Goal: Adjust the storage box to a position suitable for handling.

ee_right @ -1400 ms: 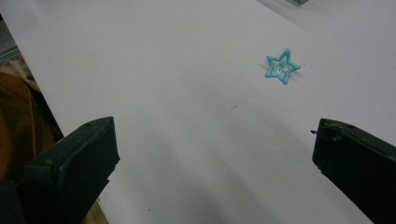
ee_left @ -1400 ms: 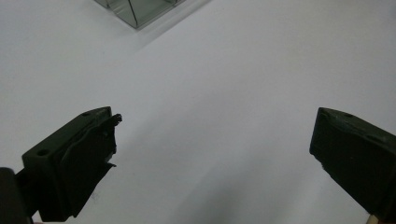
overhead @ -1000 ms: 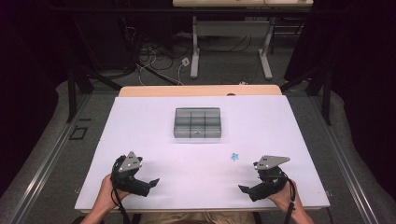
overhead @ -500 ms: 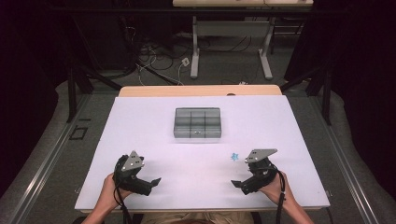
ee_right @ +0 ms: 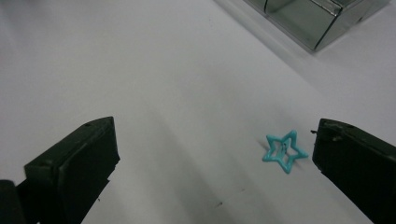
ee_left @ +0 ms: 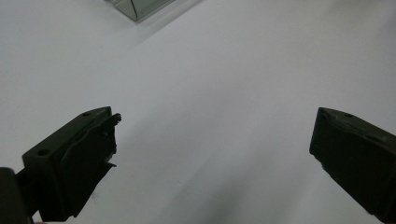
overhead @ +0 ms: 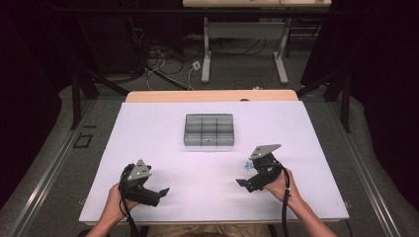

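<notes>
The right gripper (ee_right: 215, 158), jaws wide and empty, is lining up on the turquoise star clip (ee_right: 285, 150) lying just inside its right jaw, and needs centring before closing.

A small turquoise star (ee_right: 285, 150), open in the middle like an outline, lies flat on the white bench (overhead: 197, 173). It sits right of centre, nearer the bench's near edge than its far one, just short of the near right corner of the clear divided tray (overhead: 208, 131).
</notes>
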### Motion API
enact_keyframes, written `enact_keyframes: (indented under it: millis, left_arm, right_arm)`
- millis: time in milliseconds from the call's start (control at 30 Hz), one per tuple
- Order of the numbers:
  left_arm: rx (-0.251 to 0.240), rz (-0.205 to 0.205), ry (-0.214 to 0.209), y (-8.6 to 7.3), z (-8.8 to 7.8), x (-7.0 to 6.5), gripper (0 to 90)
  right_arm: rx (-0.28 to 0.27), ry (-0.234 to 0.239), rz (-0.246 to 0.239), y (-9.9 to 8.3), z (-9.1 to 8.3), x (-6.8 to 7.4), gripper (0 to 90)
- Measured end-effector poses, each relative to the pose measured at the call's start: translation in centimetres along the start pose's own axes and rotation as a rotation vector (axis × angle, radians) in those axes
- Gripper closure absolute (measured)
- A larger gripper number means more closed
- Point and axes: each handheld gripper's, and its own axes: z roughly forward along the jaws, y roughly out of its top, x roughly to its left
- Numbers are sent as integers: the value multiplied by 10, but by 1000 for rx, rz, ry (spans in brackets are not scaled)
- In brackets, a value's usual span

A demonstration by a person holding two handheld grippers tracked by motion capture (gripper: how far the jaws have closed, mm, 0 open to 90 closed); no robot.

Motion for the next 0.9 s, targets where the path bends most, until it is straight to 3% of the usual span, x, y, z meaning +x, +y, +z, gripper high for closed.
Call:
enact_keyframes:
  millis: [167,400,467,900]
  left_arm:
    - [0,2,3,0,0,0,4]
    - [3,2,4,0,0,1,4]
    - [3,2,5,0,0,1,4]
    - [0,1,9,0,-1,2,4]
  right_arm:
    - [14,17,-11,11,7,-6,0]
    - [26,36,17,25,17,-16,0]
    - [4,32,15,27,19,-18,0]
    - [7,50,30,43,31,-32,0]
